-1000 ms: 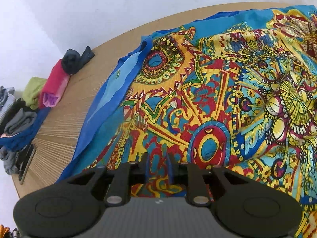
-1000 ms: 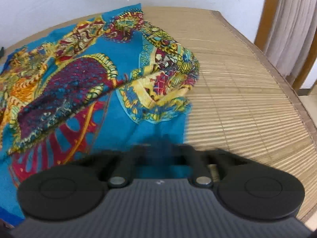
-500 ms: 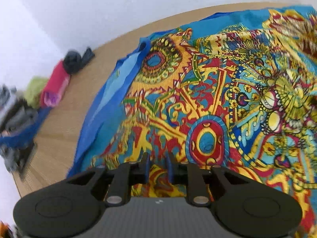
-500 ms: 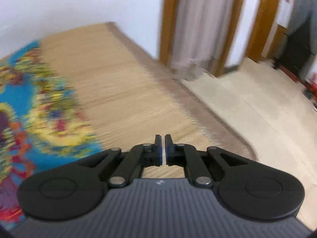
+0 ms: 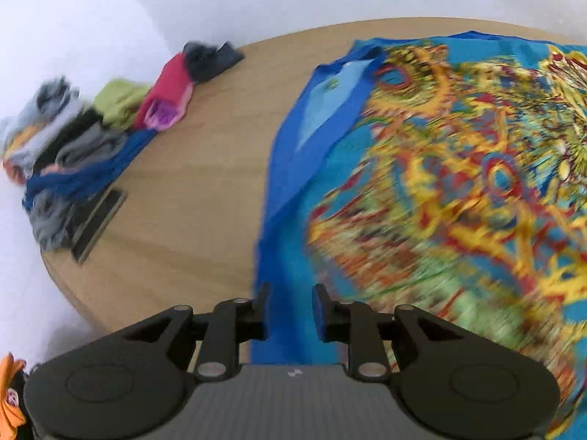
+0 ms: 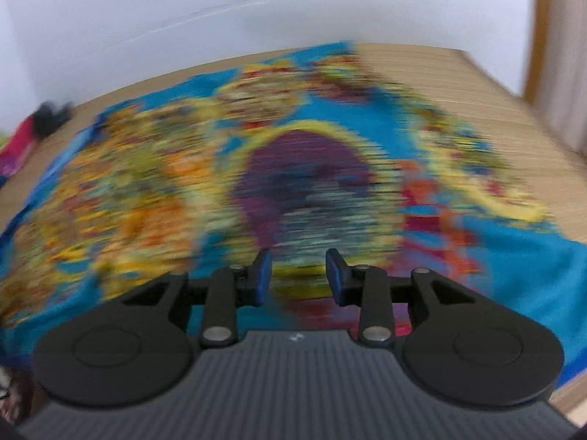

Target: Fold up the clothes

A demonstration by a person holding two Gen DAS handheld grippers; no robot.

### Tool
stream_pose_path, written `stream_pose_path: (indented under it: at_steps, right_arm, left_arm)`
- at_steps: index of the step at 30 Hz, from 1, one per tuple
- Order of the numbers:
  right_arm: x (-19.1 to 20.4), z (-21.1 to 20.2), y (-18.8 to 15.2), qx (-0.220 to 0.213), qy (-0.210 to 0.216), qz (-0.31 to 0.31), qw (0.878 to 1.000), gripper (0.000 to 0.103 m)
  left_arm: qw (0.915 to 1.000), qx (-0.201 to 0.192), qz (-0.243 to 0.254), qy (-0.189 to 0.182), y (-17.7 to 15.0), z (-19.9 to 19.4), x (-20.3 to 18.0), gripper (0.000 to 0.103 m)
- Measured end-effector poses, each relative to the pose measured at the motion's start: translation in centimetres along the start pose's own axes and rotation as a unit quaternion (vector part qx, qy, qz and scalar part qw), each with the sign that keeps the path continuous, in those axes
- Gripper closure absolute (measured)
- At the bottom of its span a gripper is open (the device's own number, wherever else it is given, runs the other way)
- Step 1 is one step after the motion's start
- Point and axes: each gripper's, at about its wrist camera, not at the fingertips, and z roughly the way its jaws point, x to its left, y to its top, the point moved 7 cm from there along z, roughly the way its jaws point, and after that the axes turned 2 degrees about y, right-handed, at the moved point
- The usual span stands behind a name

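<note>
Below hand-held gripper (image 6: 298, 275) — patterned cloth (image 6: 304, 168)

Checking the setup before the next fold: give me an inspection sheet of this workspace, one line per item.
Surface: woven mat on a bed-like platform, bare to the left of the cloth.
Job's things: patterned blue cloth spread out flat, one blue edge folded over near its far left corner; views blurred.
Clutter: pile of clothes along the mat's left edge, with a flat dark object beside it.
Grippers: left gripper jaws opening, nothing between them; right gripper jaws opening, nothing between them, above the cloth.
Cables: nothing seen.
Surroundings: white wall behind; wooden frame and curtain at right.
</note>
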Motion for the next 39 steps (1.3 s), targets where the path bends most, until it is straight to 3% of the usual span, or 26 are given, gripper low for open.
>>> stream_pose_path:
  at_steps: [4, 8, 12, 18, 20, 22, 23, 25, 27, 28, 29, 31, 32, 35, 38, 39]
  right_arm:
    - [8.3, 0.0, -1.2, 0.006, 0.057, -0.036, 0.998, 0.068]
    - [17.3, -0.6, -3.1, 0.002, 0.099, -0.079, 0.992, 0.068]
    - [25.7, -1.1, -5.8, 0.003, 0.118, -0.094, 0.989, 0.057]
    - [37.3, 0.0, -7.6, -0.011, 0.145, -0.161, 0.976, 0.057]
    - [39.6, 1.4, -7.8, -0.009, 0.118, -0.204, 0.972, 0.057]
    - [40.2, 2.8, -7.9, 0.010, 0.114, -0.200, 0.973, 0.058]
    - [40.4, 3.5, -7.9, 0.020, 0.111, -0.198, 0.974, 0.066]
    - [40.8, 4.9, -7.9, 0.040, 0.108, -0.188, 0.975, 0.092]
    - [40.0, 5.1, -6.9, 0.059, 0.141, -0.098, 0.983, 0.098]
    - [39.5, 5.3, -6.6, 0.074, 0.188, -0.023, 0.979, 0.098]
    - [39.2, 5.4, -6.2, 0.089, 0.239, 0.051, 0.966, 0.098]
    - [39.9, 5.4, -6.2, 0.130, 0.360, 0.154, 0.911, 0.098]
    - [40.5, 5.2, -6.4, 0.135, 0.372, 0.155, 0.905, 0.097]
    - [41.7, 4.1, -6.8, 0.107, 0.311, 0.079, 0.941, 0.092]
    - [39.6, 2.8, -7.0, 0.090, 0.245, 0.077, 0.962, 0.063]
    - [38.3, 2.3, -7.0, 0.080, 0.227, 0.087, 0.967, 0.060]
  left_arm:
    - [0.9994, 0.004, 0.003, -0.034, -2.7, 1.0, 3.5, 0.070]
    - [0.9940, 0.002, 0.042, -0.101, -5.6, 2.0, 5.6, 0.069]
    - [0.9849, -0.030, 0.071, -0.155, -6.7, 2.3, 7.3, 0.063]
    - [0.9808, -0.050, 0.073, -0.174, -6.2, 3.4, 10.4, 0.063]
    - [0.9795, -0.054, 0.068, -0.182, -6.3, 3.4, 11.5, 0.063]
    - [0.9784, -0.061, 0.067, -0.186, -6.5, 3.4, 12.5, 0.063]
    - [0.9778, -0.063, 0.069, -0.188, -6.5, 3.6, 13.0, 0.063]
    - [0.9770, -0.064, 0.063, -0.193, -6.8, 3.6, 13.9, 0.063]
    - [0.9764, -0.064, 0.054, -0.199, -7.0, 3.6, 14.7, 0.063]
    - [0.9761, -0.064, 0.049, -0.202, -7.0, 3.6, 15.0, 0.063]
    - [0.9757, -0.064, 0.044, -0.205, -7.0, 3.6, 15.4, 0.063]
    - [0.9754, -0.062, 0.036, -0.209, -7.0, 3.7, 15.8, 0.063]
    - [0.9758, -0.061, 0.034, -0.207, -6.9, 3.8, 16.0, 0.063]
    - [0.9752, -0.061, 0.034, -0.210, -6.7, 3.8, 16.1, 0.063]
    - [0.9701, -0.064, 0.044, -0.230, -6.2, 3.5, 15.2, 0.061]
    - [0.9679, -0.064, 0.049, -0.238, -6.0, 3.4, 14.7, 0.059]
